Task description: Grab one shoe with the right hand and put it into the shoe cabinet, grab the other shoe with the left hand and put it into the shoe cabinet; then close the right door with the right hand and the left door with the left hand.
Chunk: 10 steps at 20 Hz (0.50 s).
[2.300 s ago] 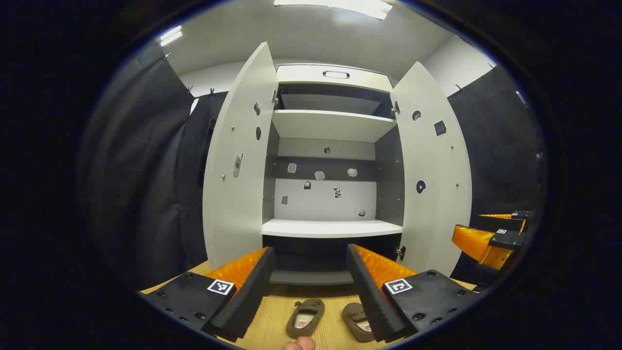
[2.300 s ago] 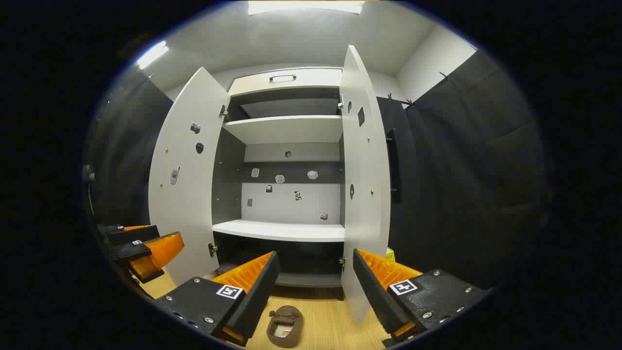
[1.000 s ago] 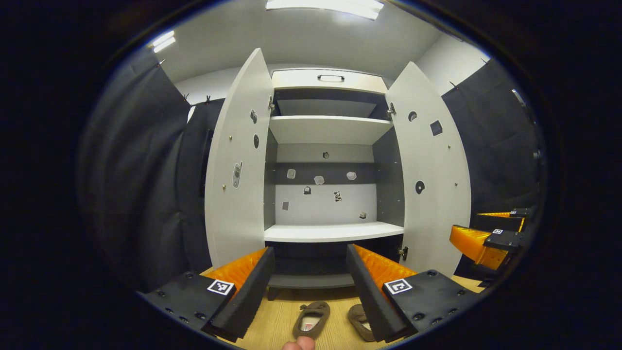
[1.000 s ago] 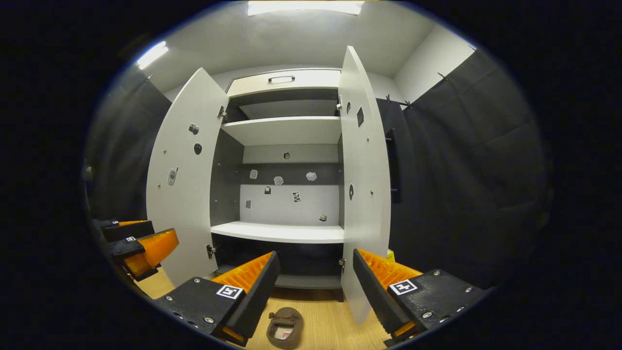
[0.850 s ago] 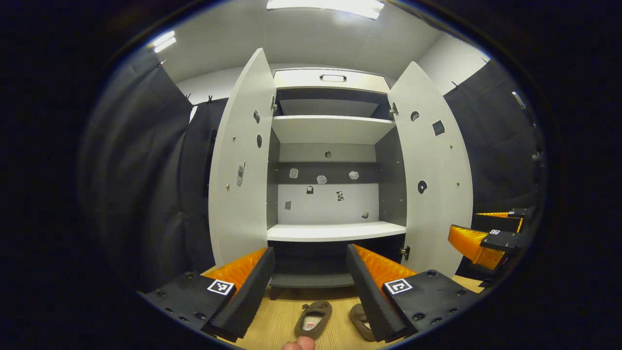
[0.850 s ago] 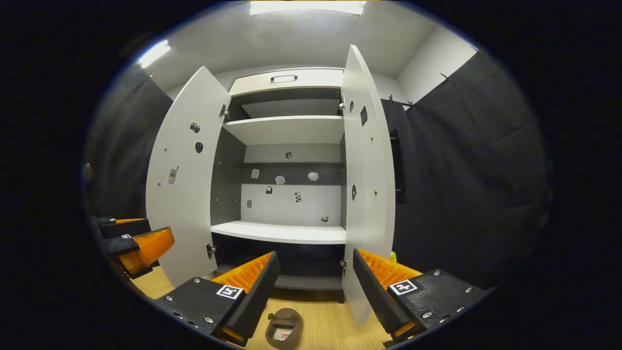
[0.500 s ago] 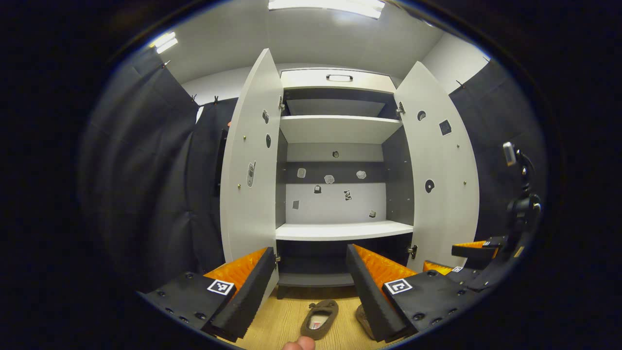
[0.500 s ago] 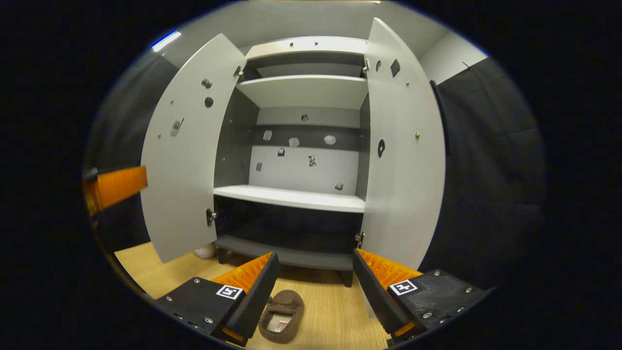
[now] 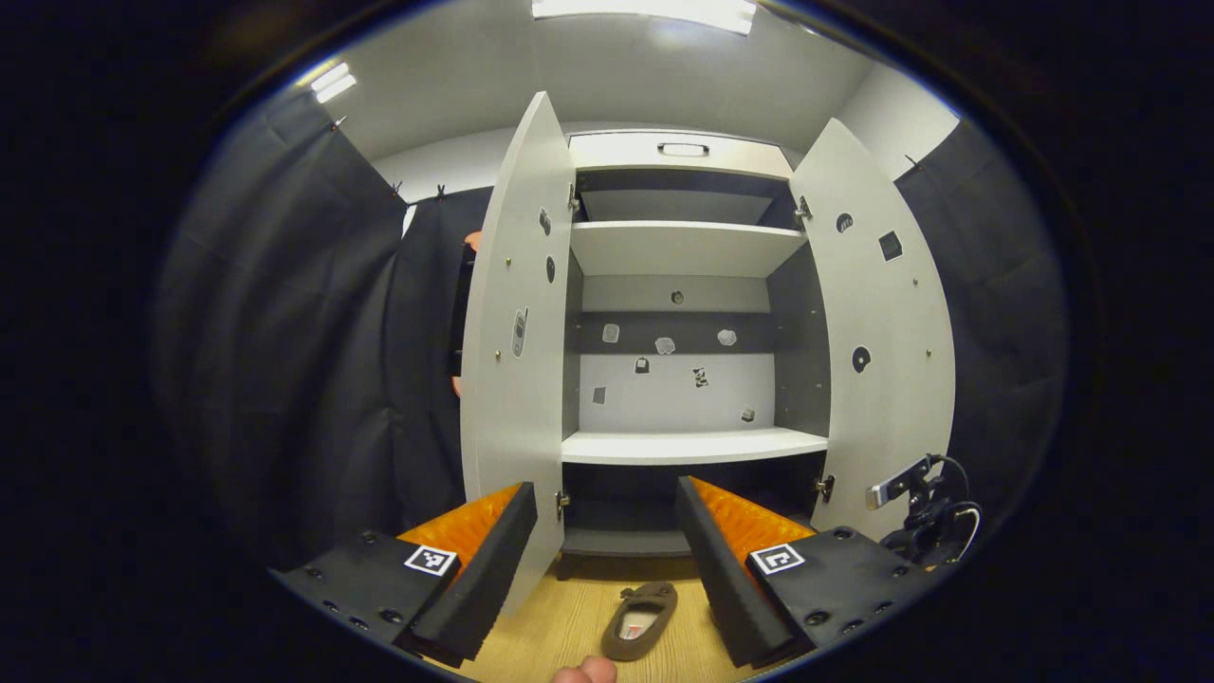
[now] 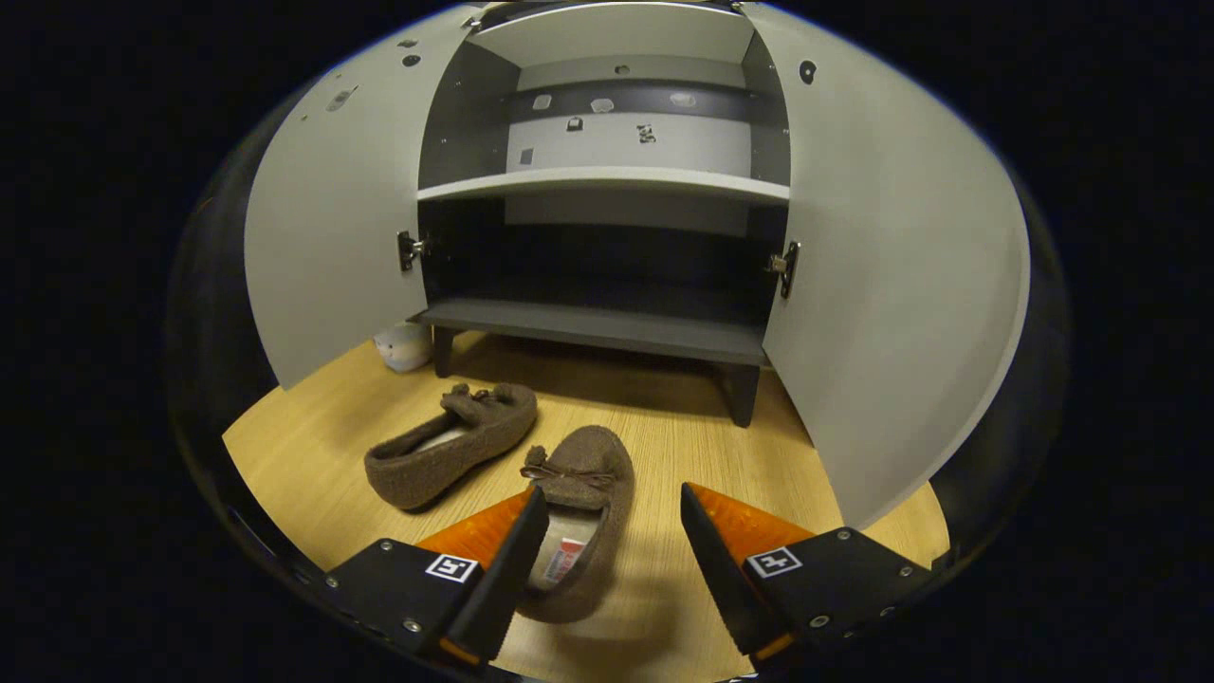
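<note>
Jaws stood apart on both grippers, neither one clamped on anything. Going left to right in the right gripper view, the left door (image 10: 327, 199) hung open, one brown shoe (image 10: 446, 446) lay on the wooden floor (image 10: 313, 455), and the other shoe (image 10: 579, 517) lay just beside it, beneath the right gripper (image 10: 607, 555). Behind them the shoe cabinet (image 10: 597, 327) showed bare shelves, and the right door (image 10: 892, 285) also hung open. In the left gripper view, the left gripper (image 9: 607, 550) hovered above the floor, facing the cabinet. Judging by this, nothing was done yet: both shoes and both doors remained.
</note>
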Tool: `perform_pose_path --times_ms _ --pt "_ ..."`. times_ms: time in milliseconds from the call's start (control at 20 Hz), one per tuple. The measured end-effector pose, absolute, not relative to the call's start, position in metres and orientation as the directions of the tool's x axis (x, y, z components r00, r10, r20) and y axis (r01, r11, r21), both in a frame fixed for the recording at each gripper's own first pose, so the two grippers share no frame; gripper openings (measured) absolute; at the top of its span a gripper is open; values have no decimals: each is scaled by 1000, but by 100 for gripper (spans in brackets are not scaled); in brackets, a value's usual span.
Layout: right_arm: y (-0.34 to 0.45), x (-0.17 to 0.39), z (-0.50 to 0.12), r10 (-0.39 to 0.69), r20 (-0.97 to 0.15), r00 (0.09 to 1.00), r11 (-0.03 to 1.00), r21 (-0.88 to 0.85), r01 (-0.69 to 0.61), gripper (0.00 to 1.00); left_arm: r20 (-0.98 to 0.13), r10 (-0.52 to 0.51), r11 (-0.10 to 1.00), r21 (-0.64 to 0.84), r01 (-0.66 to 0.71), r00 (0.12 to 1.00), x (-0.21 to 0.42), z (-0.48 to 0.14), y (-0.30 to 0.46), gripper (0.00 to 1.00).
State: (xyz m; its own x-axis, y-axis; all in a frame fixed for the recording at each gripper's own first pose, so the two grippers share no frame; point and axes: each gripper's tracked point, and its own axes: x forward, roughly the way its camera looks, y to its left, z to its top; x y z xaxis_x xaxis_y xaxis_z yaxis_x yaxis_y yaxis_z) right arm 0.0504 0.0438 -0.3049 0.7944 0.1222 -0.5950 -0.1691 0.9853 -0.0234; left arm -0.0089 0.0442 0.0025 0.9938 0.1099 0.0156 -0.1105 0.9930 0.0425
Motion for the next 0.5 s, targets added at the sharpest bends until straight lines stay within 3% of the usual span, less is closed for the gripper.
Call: perform_pose_path --times_ms 150,500 --pt "44 56 -342 116 -680 724 981 -34 -189 86 15 123 991 47 -124 992 -11 2 48 96" --pt "46 76 -389 105 -752 651 971 -63 -229 75 15 163 985 56 -164 986 -12 2 63 96"
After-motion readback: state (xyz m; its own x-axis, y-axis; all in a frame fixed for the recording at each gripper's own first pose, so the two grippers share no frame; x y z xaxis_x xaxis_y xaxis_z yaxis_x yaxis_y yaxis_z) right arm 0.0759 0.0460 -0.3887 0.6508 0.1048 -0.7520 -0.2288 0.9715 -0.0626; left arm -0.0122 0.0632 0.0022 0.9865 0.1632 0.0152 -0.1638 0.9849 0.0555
